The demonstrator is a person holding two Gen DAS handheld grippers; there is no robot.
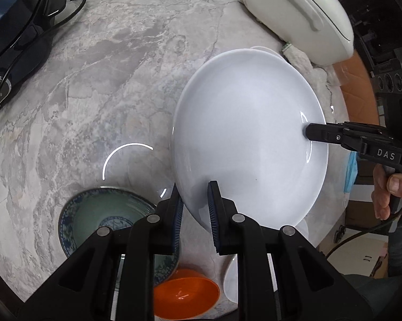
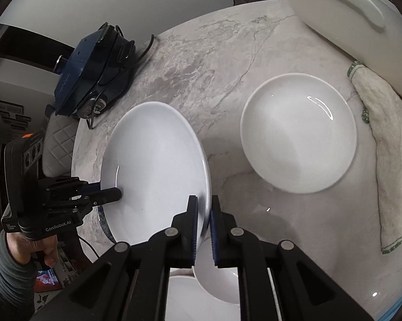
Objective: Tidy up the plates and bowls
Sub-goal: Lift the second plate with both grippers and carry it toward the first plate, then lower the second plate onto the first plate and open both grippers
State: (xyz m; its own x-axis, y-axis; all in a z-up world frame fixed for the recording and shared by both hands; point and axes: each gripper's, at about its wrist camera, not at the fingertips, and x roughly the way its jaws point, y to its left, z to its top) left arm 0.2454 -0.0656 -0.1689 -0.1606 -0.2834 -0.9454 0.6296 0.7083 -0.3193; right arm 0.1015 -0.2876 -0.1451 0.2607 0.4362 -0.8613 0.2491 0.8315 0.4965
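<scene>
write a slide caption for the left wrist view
Both hand-held grippers clamp a white plate above the marble table.

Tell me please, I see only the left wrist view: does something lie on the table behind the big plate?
Observer: Yes. A white bowl sits on the table, apart from the held plate.
Operator: Is anything beside that bowl?
Observer: A towel with green stitching lies past it, not touching.
Operator: Does the right gripper hold the plate truly?
Observer: Yes. The right gripper pinches the plate's rim, one finger on each face; the left gripper grips the opposite rim.
</scene>
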